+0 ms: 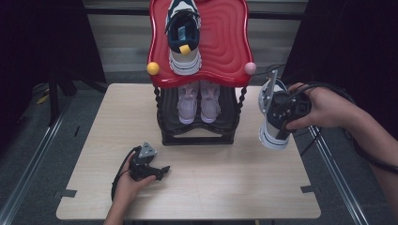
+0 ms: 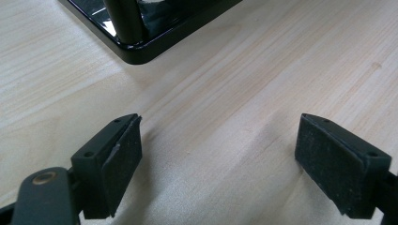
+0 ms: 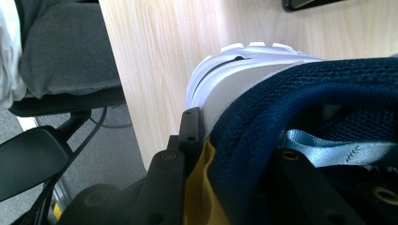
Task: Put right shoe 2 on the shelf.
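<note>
One navy-and-white sneaker [image 1: 273,123] hangs off the bench [image 1: 234,187] in the right tongs [image 1: 281,112], which are clamped on the padded collar at its heel; the right gripper view shows one jaw outside the white heel and the other inside the navy lining [image 3: 263,154], beside a pale blue loop. In the high view the shoe's long axis runs roughly toward and away from the person, close to the bench's right edge, with the gripped collar up under the right hand [image 1: 324,108]. Its partner [image 1: 184,40] already sits on the left half of the red top shelf [image 1: 225,51] of the rack [image 1: 199,136], lying along the same far-near line. The open half of that shelf lies up and to the left of the held shoe, so my reading is that the coming move is a lift and a sideways carry over the pink knob [image 1: 250,68] at the shelf's near right corner, keeping the shoe parallel to its mate. A pink pair [image 1: 199,103] occupies the lower tier. The left tongs [image 1: 162,171] rest low on the bench in front of the rack, jaws standing wide with nothing between them, well apart from the shoe; the right hand is plainly the nearer one.
</note>
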The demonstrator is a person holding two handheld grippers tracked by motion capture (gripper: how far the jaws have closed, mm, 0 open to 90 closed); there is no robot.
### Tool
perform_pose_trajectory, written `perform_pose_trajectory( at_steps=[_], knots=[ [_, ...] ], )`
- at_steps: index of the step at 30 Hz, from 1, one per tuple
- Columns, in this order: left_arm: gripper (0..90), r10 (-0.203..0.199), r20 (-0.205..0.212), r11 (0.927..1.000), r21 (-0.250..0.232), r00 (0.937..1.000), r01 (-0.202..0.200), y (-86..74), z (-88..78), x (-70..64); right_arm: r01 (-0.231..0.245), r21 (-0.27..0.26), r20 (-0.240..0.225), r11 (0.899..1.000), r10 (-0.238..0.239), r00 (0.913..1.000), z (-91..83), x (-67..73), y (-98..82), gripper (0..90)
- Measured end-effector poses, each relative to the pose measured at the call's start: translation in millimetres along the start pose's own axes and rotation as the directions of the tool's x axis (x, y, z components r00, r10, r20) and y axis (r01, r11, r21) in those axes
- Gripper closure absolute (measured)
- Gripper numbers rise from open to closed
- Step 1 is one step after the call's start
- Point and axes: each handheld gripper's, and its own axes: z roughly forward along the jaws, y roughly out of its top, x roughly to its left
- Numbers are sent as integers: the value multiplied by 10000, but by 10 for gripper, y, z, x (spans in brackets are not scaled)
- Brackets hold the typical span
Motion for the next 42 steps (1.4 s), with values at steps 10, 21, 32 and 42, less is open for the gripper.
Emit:
perform_pose_trajectory(
  at_steps=[10,21,32,42],
  knots=[
    [147,14,0,10000,-4,10000,-14,-1,-1,0,55,-48,277,10000,-53,9996,-337,-12,83,739],
    [147,2,-15,10000,-23,10000,-2,-3,0,-1,25,-101,545,9999,-19,9985,-687,-32,176,739],
    [147,1,-9,10000,-27,10000,-1,-4,0,-2,139,-51,1070,9999,-132,9942,-1073,-54,294,738],
    [147,-12,-13,10000,-34,10000,12,-4,1,-3,35,-123,1718,9999,-13,9851,-1484,-53,430,737]
  ],
)
